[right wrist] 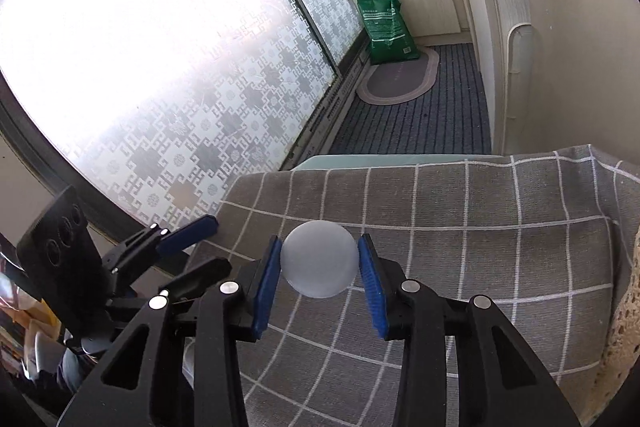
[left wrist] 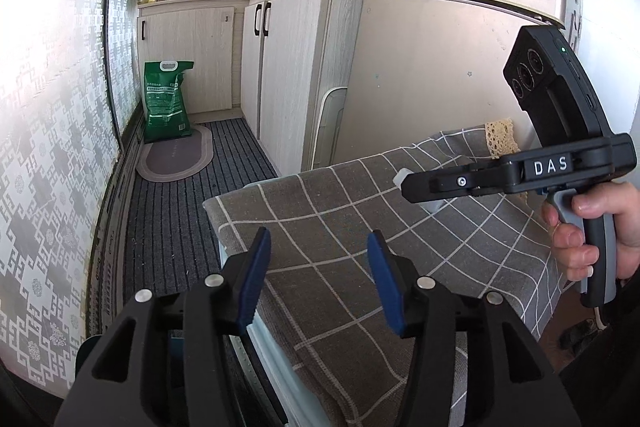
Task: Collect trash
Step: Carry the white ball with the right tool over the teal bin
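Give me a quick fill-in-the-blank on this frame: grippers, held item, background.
1. The right gripper is shut on a frosted, translucent ____.
2. The left gripper holds nothing; its jaws are ____.
3. The checked cloth below both grippers is ____ with white lines.
4. The bag standing on the floor by the cabinets is ____.

Missing words: ball; open; grey; green

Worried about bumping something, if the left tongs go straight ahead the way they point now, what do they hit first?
Probably the grey checked cloth: the open left tongs hang just above it, aimed along its top. Beyond that lies the refrigerator. The right tongs sit off to the right, likely clear, though depth is uncertain.
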`<state>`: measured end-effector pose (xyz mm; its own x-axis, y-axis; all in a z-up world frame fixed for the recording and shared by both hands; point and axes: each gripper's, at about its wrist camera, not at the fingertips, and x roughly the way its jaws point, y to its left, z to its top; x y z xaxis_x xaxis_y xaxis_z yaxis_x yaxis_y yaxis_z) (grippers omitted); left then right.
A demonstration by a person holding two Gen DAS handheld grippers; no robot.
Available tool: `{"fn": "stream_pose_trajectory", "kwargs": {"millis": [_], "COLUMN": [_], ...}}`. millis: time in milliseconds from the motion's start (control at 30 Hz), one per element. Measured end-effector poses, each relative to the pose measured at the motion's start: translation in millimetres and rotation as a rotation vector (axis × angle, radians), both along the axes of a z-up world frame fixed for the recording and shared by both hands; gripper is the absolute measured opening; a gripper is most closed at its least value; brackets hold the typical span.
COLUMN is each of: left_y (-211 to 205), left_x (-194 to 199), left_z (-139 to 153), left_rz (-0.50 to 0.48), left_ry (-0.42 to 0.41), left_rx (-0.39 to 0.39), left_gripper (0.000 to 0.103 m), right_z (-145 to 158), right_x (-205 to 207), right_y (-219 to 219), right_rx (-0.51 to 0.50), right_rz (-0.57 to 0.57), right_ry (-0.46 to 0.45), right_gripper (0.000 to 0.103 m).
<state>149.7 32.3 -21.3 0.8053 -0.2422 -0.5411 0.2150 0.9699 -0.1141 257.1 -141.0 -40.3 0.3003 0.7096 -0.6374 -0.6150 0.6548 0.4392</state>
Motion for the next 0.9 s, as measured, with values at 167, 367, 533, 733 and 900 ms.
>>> {"fn": "stream_pose_trajectory", "kwargs": {"millis": [167, 367, 533, 733, 900], "left_y": [-4.2, -0.5, 12.0, 26.0, 31.8], "left_x": [-3.4, -8.7, -16.3, -24.5, -27.8], "left_z": [-1.5, -0.8, 3.1, 9.6, 10.8], "left_rz": [-0.041, -0.092, -0.118, -0.138, -0.134], "left_ry": [-0.013, -0.031, -0.057, -0.092, -0.096], "left_rx": [0.01, -0.045, -0.122, -0.196, -0.192], "left_gripper": [0.06, 0.062, 0.064, 0.067, 0.066], "right_z": [7.4, 11.8, 14.3, 17.3, 19.8], "right_x": [-5.9, -10.5, -14.6, -19.6, -26.8], "right_y": [10.6, 20.7, 31.7, 45.2, 60.3], "right_rx": [0.055, 0.138, 0.177, 0.193, 0.189], "right_rz": [0.047, 0.113, 0.166, 0.214, 0.244], "right_ry": [0.026, 0.082, 0.118, 0.134, 0.136], "right_gripper": [0.039, 0.039, 0.039, 0.039, 0.039]}}
